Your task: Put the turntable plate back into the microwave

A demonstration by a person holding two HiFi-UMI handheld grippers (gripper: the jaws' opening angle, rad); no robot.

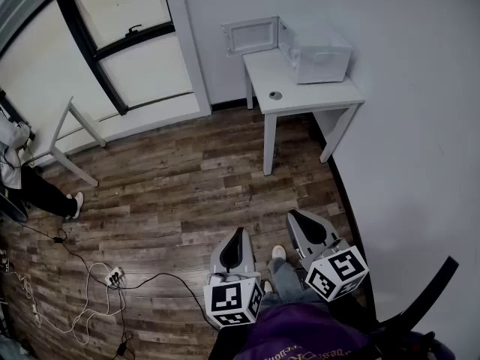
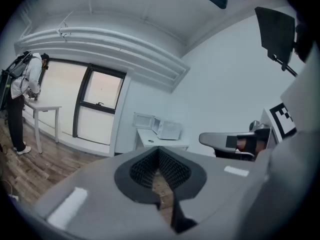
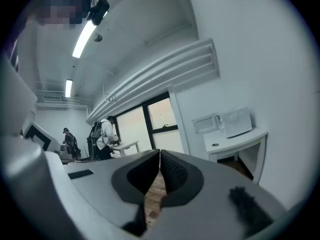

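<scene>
The white microwave (image 1: 321, 52) stands on a small white table (image 1: 315, 97) in the far corner, its door (image 1: 250, 34) swung open to the left. A small round grey object (image 1: 275, 95) lies on the tabletop in front of it; I cannot make out a plate. Both grippers are held low and close to me, far from the table. My left gripper (image 1: 238, 233) and right gripper (image 1: 295, 216) are shut with nothing between the jaws. The left gripper view shows its shut tips (image 2: 159, 149) aimed towards the microwave (image 2: 169, 130); the right gripper view shows its shut tips (image 3: 160, 153) with the microwave (image 3: 236, 122) off to the right.
Wood floor (image 1: 187, 178) stretches between me and the table. A white wall (image 1: 420, 148) runs along the right. A person (image 1: 22, 178) stands at a second white table (image 1: 71, 137) at the left by the window. Cables and a power strip (image 1: 112, 277) lie on the floor at lower left.
</scene>
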